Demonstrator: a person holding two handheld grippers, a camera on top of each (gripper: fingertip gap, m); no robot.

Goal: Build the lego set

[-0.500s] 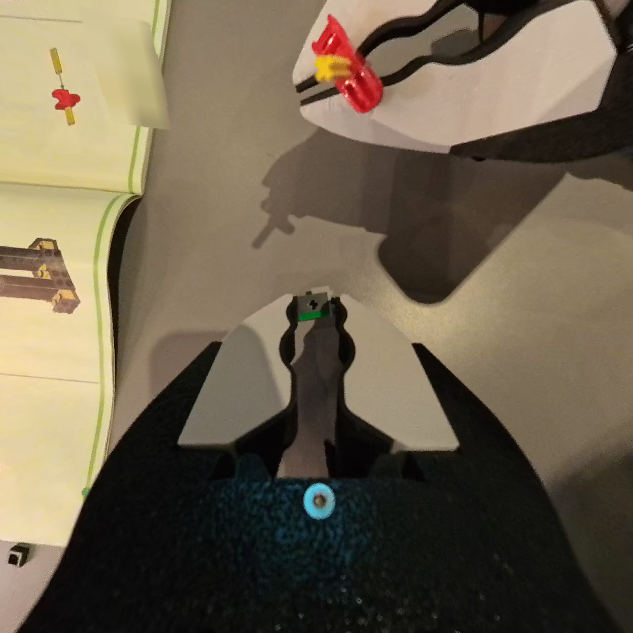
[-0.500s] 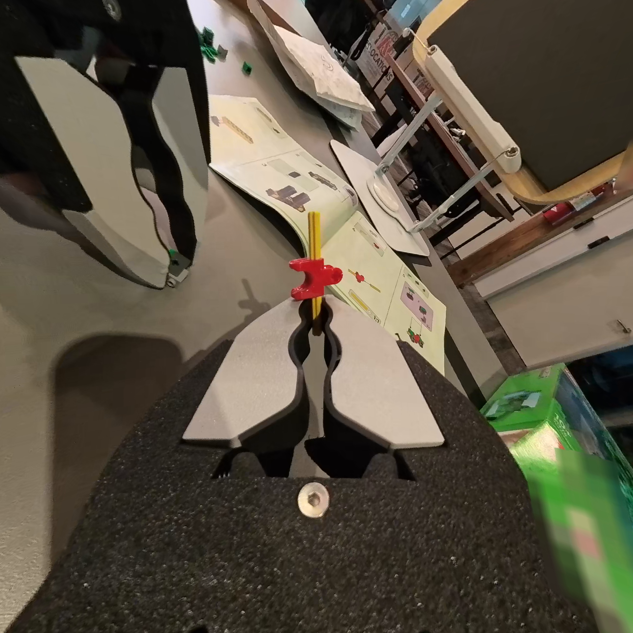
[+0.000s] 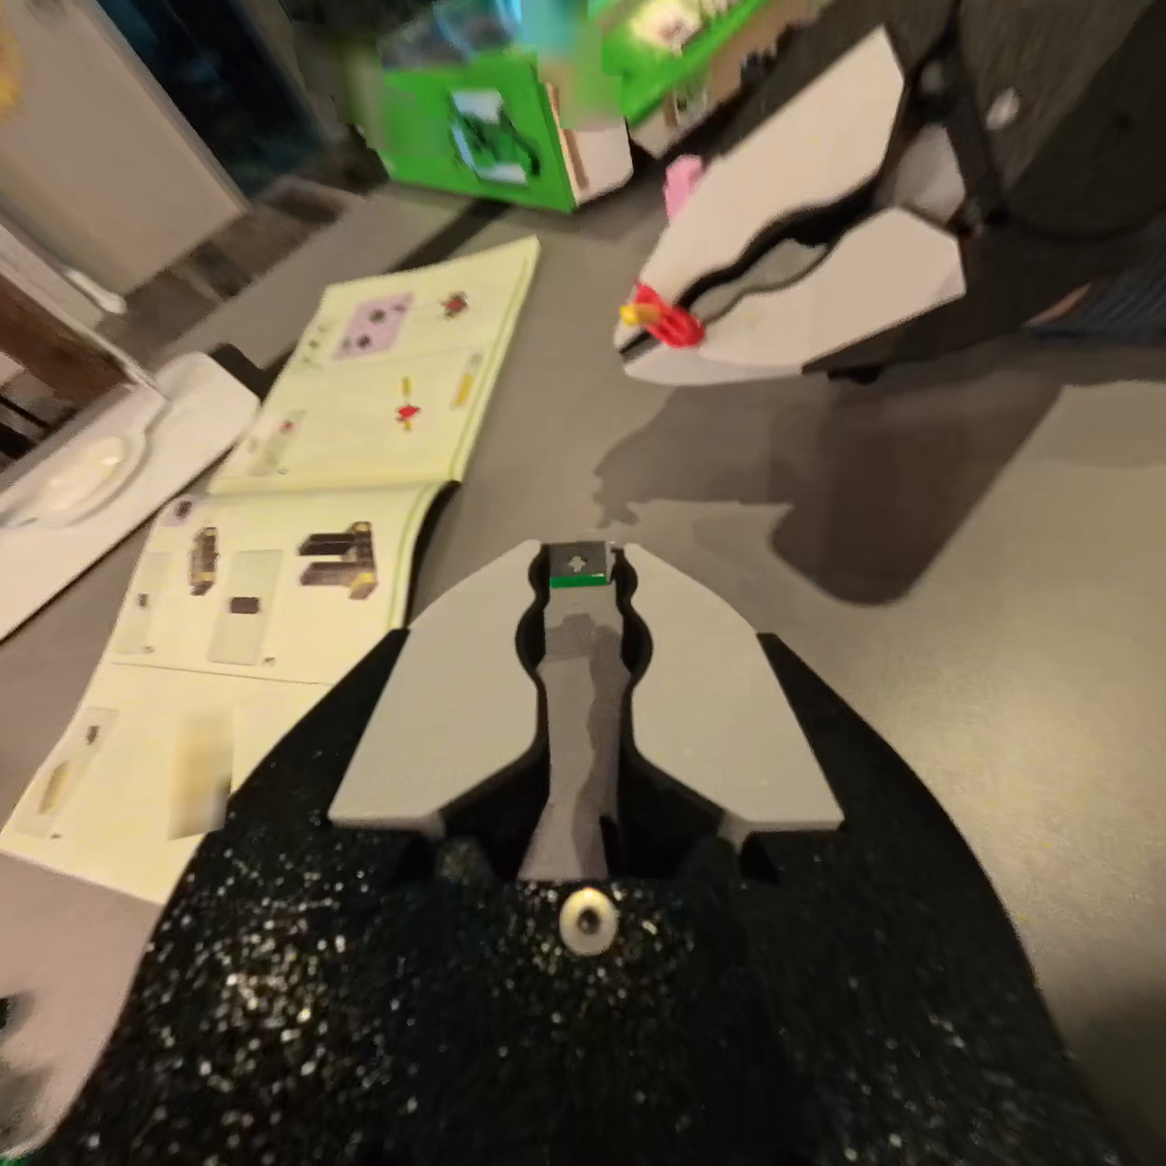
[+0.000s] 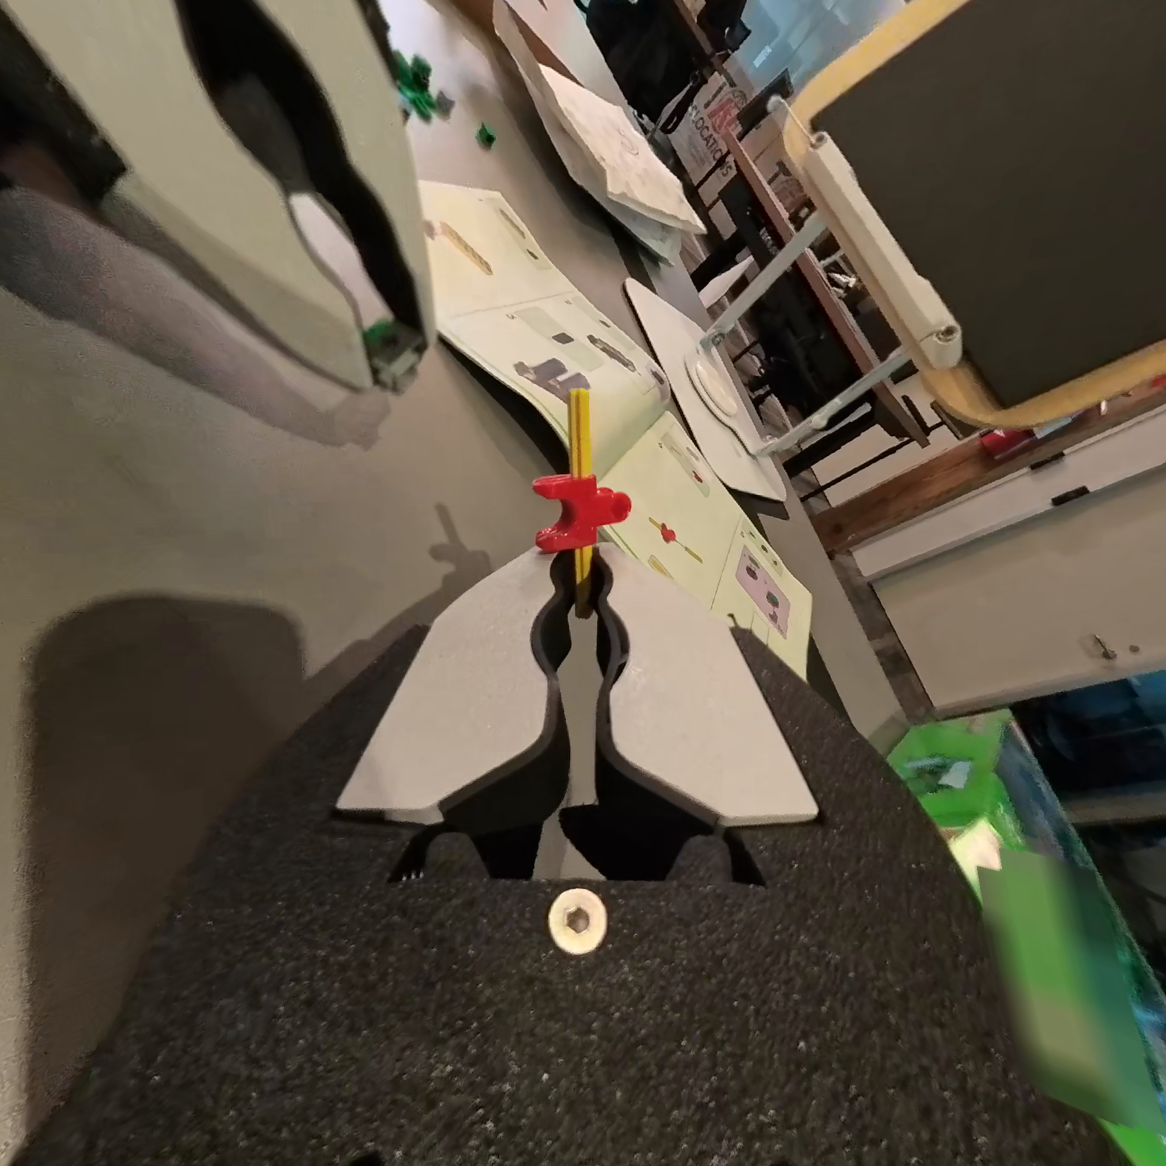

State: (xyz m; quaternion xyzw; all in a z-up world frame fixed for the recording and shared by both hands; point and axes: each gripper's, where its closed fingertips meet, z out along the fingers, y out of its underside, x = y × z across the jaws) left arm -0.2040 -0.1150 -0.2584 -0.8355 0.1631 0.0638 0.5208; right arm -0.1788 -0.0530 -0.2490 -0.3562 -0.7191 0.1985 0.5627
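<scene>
Tilted up from its downward look of half a second ago, the left gripper [image 3: 579, 561] now faces across the grey table [image 3: 946, 662] toward the open instruction booklet [image 3: 353, 441] and the green boxes [image 3: 479, 132] beyond, while the right gripper [image 4: 583, 568] has barely shifted. Nearest the onlooker, the left one is clamped on a small grey block [image 3: 579, 560] with a green underside and a cross-shaped hole, pinched at the very fingertips. Across from it, the right one is clamped on the lower end of a thin yellow rod [image 4: 579, 441] that already carries a red connector [image 4: 577, 511], the rod standing clear above the tips. Both pieces hang in the air, near each other but apart. The next move looks like threading the rod into the block's hole. The risks are plain: the block is held by a sliver of its sides and could twist or pop free if the rod meets it off-centre; the rod, gripped low, could slide back between the fingers under push; the red connector could creep along the rod. Farther off, loose green pieces [image 4: 419, 88] lie scattered on the table.
</scene>
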